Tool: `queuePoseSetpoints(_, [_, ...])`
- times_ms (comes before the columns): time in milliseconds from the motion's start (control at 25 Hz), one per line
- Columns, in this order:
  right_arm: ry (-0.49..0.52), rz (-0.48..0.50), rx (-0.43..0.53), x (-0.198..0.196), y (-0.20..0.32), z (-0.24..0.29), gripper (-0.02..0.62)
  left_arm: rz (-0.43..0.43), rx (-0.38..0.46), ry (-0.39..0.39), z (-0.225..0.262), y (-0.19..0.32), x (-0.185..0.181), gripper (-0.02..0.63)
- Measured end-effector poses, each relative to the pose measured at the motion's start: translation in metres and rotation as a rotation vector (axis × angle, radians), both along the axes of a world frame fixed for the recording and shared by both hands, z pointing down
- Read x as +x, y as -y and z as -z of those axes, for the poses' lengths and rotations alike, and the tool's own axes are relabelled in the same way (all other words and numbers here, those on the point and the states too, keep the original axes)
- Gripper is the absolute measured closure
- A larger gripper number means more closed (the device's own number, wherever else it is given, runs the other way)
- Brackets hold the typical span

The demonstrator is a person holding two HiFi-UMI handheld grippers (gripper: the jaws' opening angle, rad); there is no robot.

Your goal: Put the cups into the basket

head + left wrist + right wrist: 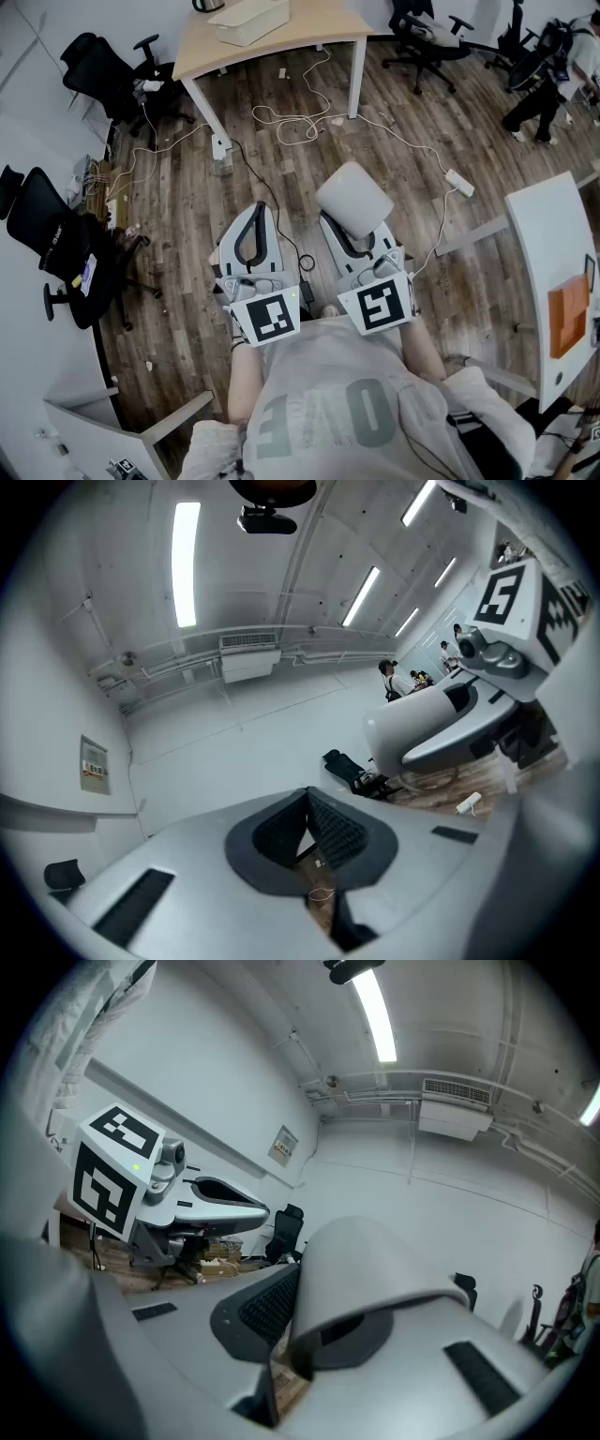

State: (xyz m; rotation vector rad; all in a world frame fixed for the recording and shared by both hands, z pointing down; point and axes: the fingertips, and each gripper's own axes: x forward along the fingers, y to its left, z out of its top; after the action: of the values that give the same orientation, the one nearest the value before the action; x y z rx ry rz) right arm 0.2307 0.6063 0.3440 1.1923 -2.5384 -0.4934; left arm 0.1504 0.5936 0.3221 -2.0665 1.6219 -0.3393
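Note:
In the head view both grippers are held close to my chest, above a wood floor. My right gripper (pixel 345 223) is shut on a pale grey cup (pixel 353 198) that sticks out past its fingertips. In the right gripper view the cup (pixel 367 1274) lies on its side between the jaws and hides one pad. My left gripper (pixel 256 212) is shut with nothing in it, and its black ribbed pads (pixel 330 829) meet at the tip. A cream basket-like container (pixel 249 20) sits on the wooden table (pixel 309 22) far ahead.
Cables (pixel 298 120) and a power strip (pixel 458 182) lie on the floor between me and the table. Black office chairs (pixel 105 70) stand at the left and at the back right (pixel 424 37). A white desk (pixel 547 272) bearing an orange item stands at the right.

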Motion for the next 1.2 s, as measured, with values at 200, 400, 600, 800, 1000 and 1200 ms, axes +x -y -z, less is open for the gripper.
queuePoseSetpoints(200, [0.001,0.002,-0.008,0.003,0.003,-0.003,0.563,-0.002,-0.027,0.038,0.001,0.005,0.007,0.597])
queuePoseSetpoints(400, [-0.004,0.037,-0.056,-0.002,0.006,-0.013,0.563,0.002,-0.015,0.021,-0.003,0.000,0.006,0.597])
queuePoseSetpoints(600, [0.030,0.056,-0.111,-0.019,0.016,-0.024,0.563,0.059,-0.058,0.020,-0.015,0.008,-0.026,0.597])
queuePoseSetpoints(800, [0.008,0.039,-0.146,-0.030,0.038,-0.041,0.563,0.096,-0.059,-0.011,-0.024,0.033,-0.054,0.597])
queuePoseSetpoints(1000, [-0.016,0.001,-0.152,-0.036,0.077,-0.042,0.563,0.083,-0.056,-0.039,-0.027,0.083,-0.068,0.597])
queuePoseSetpoints(1200, [-0.032,-0.035,-0.162,-0.056,0.134,-0.045,0.563,0.058,-0.088,-0.058,-0.038,0.144,-0.094,0.597])
